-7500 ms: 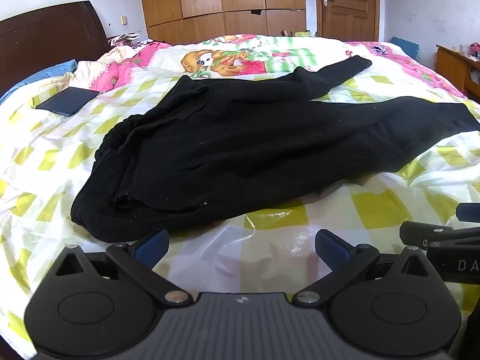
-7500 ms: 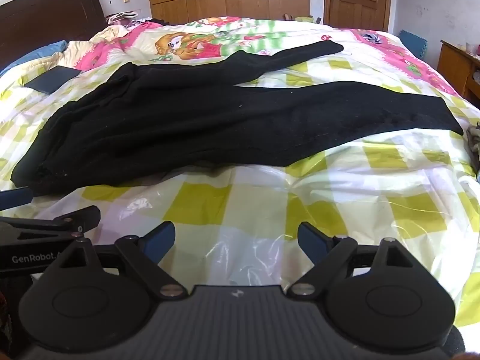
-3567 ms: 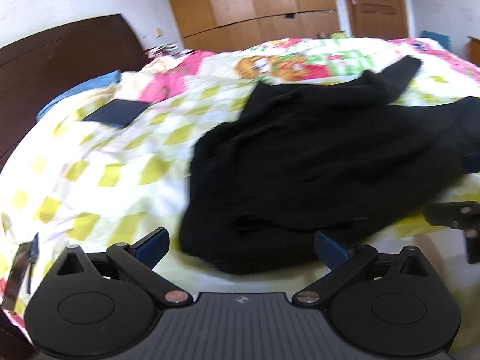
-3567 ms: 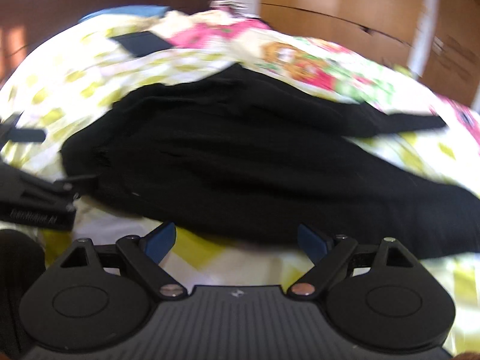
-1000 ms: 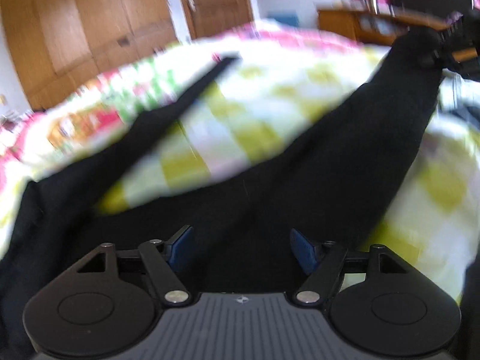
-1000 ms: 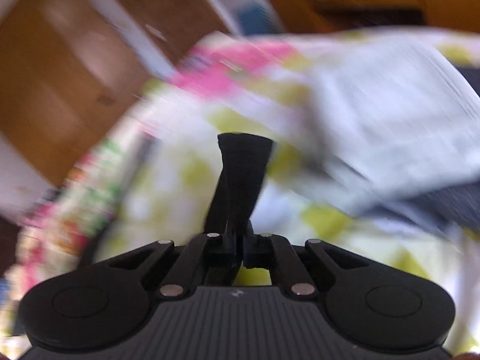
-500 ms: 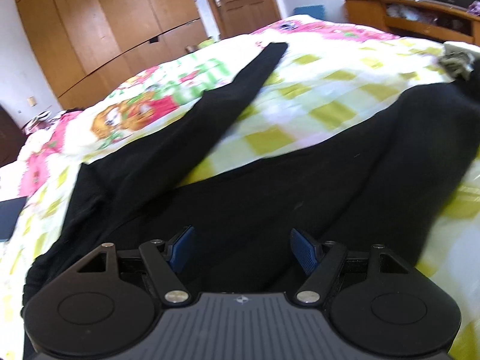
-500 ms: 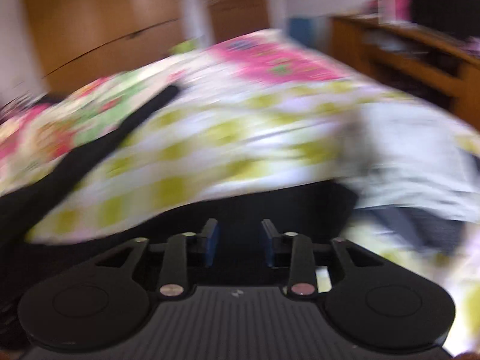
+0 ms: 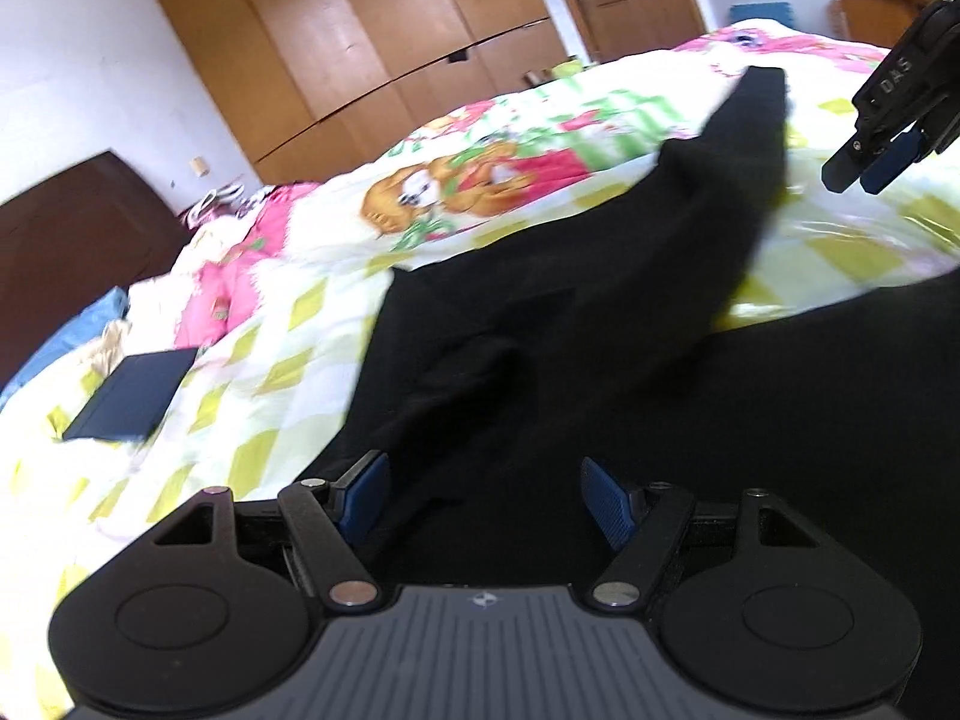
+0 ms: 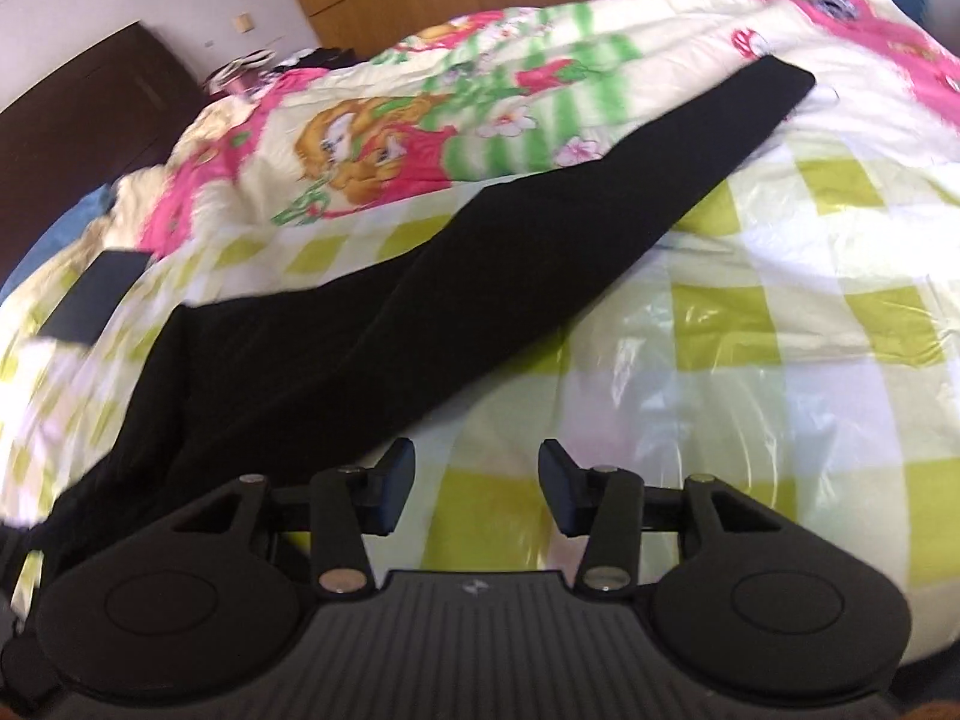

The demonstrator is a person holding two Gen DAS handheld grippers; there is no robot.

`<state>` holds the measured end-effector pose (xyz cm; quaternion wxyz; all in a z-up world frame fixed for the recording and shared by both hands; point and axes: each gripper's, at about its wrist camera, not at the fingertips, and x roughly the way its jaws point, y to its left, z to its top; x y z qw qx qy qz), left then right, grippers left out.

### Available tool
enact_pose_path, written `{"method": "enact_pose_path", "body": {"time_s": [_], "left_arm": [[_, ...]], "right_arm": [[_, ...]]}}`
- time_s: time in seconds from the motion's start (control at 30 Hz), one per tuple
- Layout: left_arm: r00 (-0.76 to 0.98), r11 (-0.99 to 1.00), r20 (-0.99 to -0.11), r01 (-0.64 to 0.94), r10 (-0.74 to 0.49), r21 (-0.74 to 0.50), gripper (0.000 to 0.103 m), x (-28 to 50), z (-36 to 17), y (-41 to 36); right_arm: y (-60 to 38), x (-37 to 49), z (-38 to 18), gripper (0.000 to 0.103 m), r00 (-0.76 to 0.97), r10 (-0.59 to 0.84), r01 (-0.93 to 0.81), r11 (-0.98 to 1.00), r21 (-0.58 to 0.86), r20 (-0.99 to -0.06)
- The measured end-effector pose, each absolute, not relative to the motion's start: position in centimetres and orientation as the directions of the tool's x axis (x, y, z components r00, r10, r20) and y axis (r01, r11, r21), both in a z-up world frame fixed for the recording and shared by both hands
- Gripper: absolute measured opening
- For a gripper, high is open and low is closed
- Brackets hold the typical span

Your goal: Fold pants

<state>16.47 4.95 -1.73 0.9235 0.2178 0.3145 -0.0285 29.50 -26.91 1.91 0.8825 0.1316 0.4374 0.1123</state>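
Black pants point(image 10: 384, 324) lie spread on the bed point(image 10: 750, 324), over a yellow-and-white checked cover with a glossy plastic sheen. One leg runs diagonally up towards the cartoon-print quilt point(image 10: 372, 144); the other crosses the foreground of the left view, with a wedge of cover showing between them. The left gripper point(image 9: 483, 501) hovers over the dark cloth with its jaws well apart and nothing pinched. The right gripper point(image 10: 477, 483) has just been opening; its jaws stand apart with only bare cover between them, beside the far leg's edge. By the look of it the fabric is soft, limp and light, so it will sag and drag rather than hold a shape, and may slide on the slick cover. Best holds are probably the hem of the far leg and the waistband, pinching both layers at an edge.
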Motion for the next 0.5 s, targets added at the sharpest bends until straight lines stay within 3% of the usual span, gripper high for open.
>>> {"method": "enact_pose_path", "body": {"time_s": [0.13, 0.27, 0.43, 0.5], "left_arm": [[0.815, 0.899, -0.565, 0.144, 0.13, 0.414, 0.083, 17.8, -2.0, 7.2], [0.81, 0.949, -0.583, 0.126, 0.07, 0.289, 0.083, 19.2, -0.9, 9.5], [0.803, 0.888, -0.594, 0.306, -0.049, 0.342, 0.083, 19.3, -1.8, 6.8], [0.825, 0.859, -0.565, 0.313, -0.033, 0.406, 0.083, 19.5, -2.3, 5.3]], "right_arm": [[-26.3, 30.6, 1.0, 0.047, 0.592, 0.31, -0.055, 0.936, 0.346, -0.744], [-25.3, 30.8, 0.9, 0.047, 0.601, 0.304, -0.076, 0.943, 0.325, -0.739], [-23.9, 30.9, 0.9, 0.047, 0.588, 0.306, -0.105, 0.947, 0.304, -0.749], [-23.3, 30.9, 1.0, 0.047, 0.592, 0.306, -0.126, 0.949, 0.29, -0.746]]}}
